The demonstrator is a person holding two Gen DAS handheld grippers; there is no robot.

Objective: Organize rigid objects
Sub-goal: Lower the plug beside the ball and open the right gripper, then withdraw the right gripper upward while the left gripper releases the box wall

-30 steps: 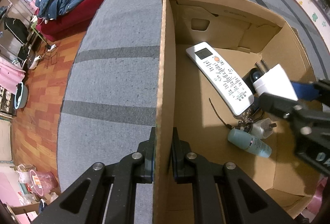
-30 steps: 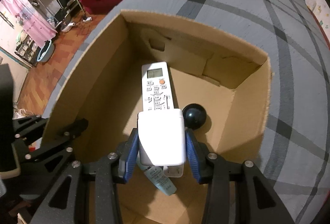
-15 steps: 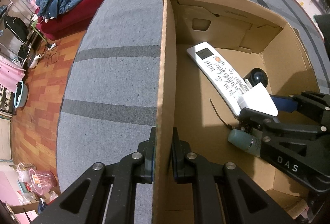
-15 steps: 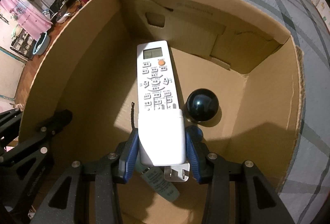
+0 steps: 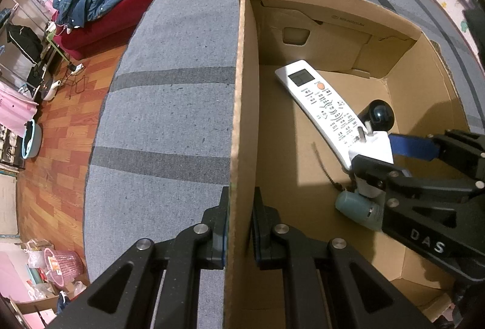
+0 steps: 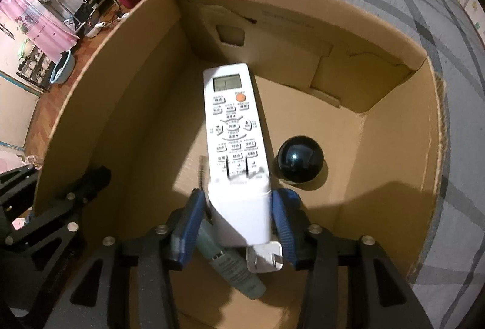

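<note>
1. Left wrist view: we see the left gripper (image 5: 239, 226) with fingers clamped on the cardboard box (image 5: 242, 117) wall.
2. Right gripper (image 6: 239, 220) fingers are opening around the white charger (image 6: 242, 207) (blurred), which sits inside the box over the remote (image 6: 233, 123).

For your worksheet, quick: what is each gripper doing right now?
Left gripper: shut on the box wall.
Right gripper: jaws opening, white charger between them.

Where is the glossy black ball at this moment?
The glossy black ball lies on the floor of the open cardboard box, just right of the long white remote control in the right wrist view, toward the box's right wall.
</note>
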